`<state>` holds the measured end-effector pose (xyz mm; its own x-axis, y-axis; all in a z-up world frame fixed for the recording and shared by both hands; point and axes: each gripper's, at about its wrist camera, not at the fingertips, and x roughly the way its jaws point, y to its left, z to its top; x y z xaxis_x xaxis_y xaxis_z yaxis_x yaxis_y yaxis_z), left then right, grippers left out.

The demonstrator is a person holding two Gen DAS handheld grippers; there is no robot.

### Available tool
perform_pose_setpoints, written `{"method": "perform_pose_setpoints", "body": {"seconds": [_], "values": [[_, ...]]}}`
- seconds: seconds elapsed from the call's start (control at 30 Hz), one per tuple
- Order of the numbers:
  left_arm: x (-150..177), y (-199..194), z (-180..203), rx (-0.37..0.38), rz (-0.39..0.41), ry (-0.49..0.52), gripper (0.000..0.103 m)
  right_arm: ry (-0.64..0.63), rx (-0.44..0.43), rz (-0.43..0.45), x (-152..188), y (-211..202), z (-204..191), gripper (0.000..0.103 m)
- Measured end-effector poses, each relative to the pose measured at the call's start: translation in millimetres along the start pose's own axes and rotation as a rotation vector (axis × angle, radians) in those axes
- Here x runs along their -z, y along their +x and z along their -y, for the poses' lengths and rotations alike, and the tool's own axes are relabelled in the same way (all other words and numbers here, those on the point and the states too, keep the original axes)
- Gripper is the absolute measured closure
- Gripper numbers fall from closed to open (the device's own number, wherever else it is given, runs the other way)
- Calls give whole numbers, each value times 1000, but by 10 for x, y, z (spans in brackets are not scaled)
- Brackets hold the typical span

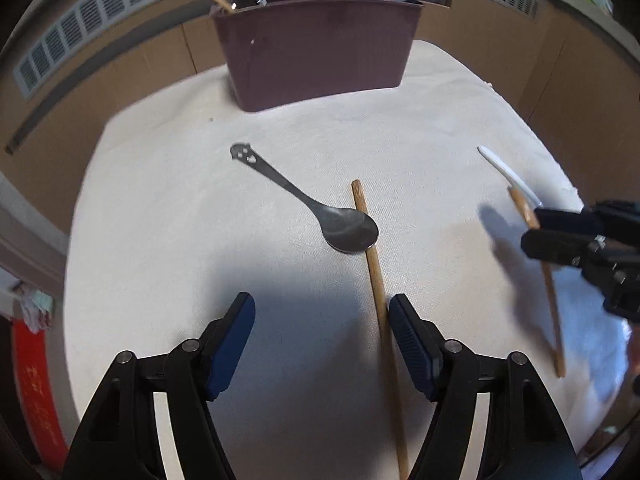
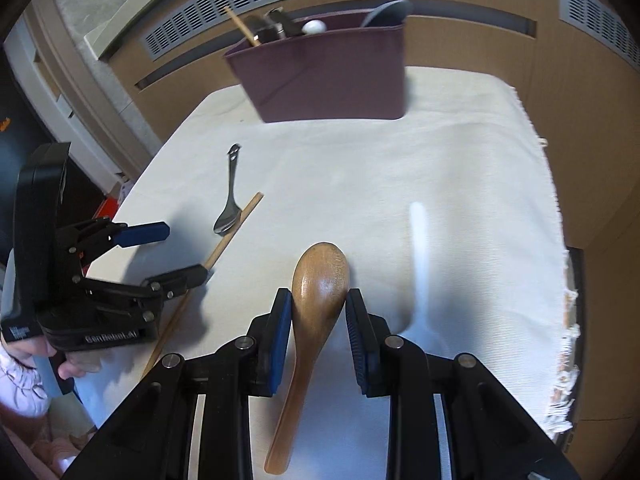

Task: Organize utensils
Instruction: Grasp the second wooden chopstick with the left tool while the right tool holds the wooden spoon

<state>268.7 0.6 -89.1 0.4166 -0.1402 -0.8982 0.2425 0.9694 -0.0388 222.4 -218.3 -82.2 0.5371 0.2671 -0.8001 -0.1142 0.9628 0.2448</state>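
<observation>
A wooden spoon (image 2: 316,280) is lifted off the white cloth (image 2: 460,160) with my right gripper (image 2: 319,296) shut on its neck, bowl forward; the left wrist view shows that gripper (image 1: 532,228) at the right with the wooden spoon's handle (image 1: 554,312) hanging below. My left gripper (image 1: 320,304) stands open low over the cloth, and a wooden chopstick (image 1: 376,272) runs between its fingers, close against the right one. A metal spoon (image 1: 344,228) lies with its bowl touching the chopstick. A white spoon (image 2: 418,240) lies on the cloth at the right. At the back stands the maroon caddy (image 1: 316,56).
The caddy (image 2: 332,76) holds a chopstick (image 2: 240,26) and several other utensils. The cloth's frayed edge (image 2: 568,320) hangs off the table at the right. A person's hand (image 2: 24,348) holds the left gripper (image 2: 185,251). Wood-panelled walls with vents rise behind.
</observation>
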Motion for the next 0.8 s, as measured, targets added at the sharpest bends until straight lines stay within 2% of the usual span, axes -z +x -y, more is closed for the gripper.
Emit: {"method": "perform_pose_setpoints", "body": {"seconds": [0.03, 0.07, 0.13, 0.17, 0.3, 0.53, 0.67, 0.8], "values": [[52, -15, -17, 43, -16, -23, 51, -6, 1, -3, 3, 13, -25, 78], [23, 13, 3, 69, -29, -45, 52, -14, 7, -8, 9, 30, -52, 78], [-24, 26, 85, 69, -29, -27, 68, -20, 17, -14, 20, 43, -69, 78], [-45, 36, 126, 65, -28, -17, 70, -21, 25, -16, 27, 46, -69, 78], [-160, 98, 240, 71, -34, 8, 93, -18, 53, -29, 44, 33, -38, 78], [-147, 75, 343, 125, -38, 17, 97, -12, 78, -42, 56, 31, 24, 78], [-43, 38, 316, 169, -77, 12, 97, -16, 75, -50, 41, 58, 10, 78], [16, 21, 341, 159, -94, 41, 97, -29, 81, -54, 41, 82, -23, 78]]}}
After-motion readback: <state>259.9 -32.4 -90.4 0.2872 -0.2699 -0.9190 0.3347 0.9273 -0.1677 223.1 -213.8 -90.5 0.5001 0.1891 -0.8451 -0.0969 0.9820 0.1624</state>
